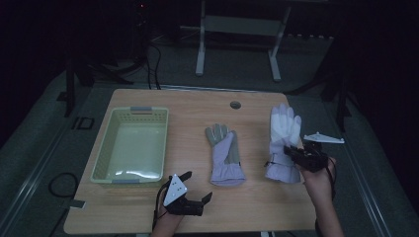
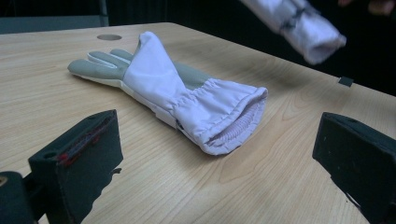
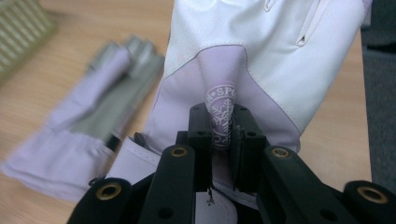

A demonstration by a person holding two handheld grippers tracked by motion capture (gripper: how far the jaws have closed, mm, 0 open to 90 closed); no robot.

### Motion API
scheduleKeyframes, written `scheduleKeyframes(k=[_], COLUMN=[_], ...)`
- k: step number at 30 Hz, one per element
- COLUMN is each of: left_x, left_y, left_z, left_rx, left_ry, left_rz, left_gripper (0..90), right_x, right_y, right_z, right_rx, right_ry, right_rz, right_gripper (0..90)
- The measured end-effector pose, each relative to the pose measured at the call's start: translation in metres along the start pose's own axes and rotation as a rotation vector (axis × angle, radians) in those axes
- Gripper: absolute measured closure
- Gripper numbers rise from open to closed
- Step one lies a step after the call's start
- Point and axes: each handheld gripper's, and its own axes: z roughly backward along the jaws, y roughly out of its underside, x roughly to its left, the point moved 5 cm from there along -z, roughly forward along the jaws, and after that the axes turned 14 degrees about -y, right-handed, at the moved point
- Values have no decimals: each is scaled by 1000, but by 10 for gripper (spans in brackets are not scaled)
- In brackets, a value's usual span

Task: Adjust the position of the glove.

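Two gloves lie on the wooden table (image 1: 257,207). The grey and lilac glove (image 1: 225,153) rests flat at the middle, cuff toward me; it also appears in the left gripper view (image 2: 187,93) and, blurred, in the right gripper view (image 3: 93,140). My right gripper (image 1: 296,154) is shut on a fold of the white and lilac glove (image 1: 284,131), pinching the printed fabric (image 3: 222,126) near the cuff. That cuff (image 2: 299,28) hangs above the table. My left gripper (image 1: 197,185) sits near the front edge, open and holding nothing, its jaws wide apart and facing the middle glove's cuff (image 2: 217,163).
A pale green basket (image 1: 104,143) with nothing in it stands at the table's left, its corner blurred in the right gripper view (image 3: 18,28). A round cable hole (image 1: 235,104) sits near the far edge. Dark floor and a metal stand's legs (image 1: 200,54) lie beyond the table.
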Motion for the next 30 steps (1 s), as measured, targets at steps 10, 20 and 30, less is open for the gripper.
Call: scheduleKeyframes(k=[10,20,30], left_x=[0,1,1], left_y=[0,0,0], left_z=[0,1,1], left_rx=[-4,-11,-12], left_ry=[-3,-18,-19], left_rz=[0,-5,-2], left_gripper=[15,15,14], right_x=[61,120,130], right_y=[-47,-57,-31], right_z=[-10,-54,-99], right_rx=[-42,0,105], right_ry=[-29,-104,-99], right_rz=[18,50,14], right_gripper=[804,803,799])
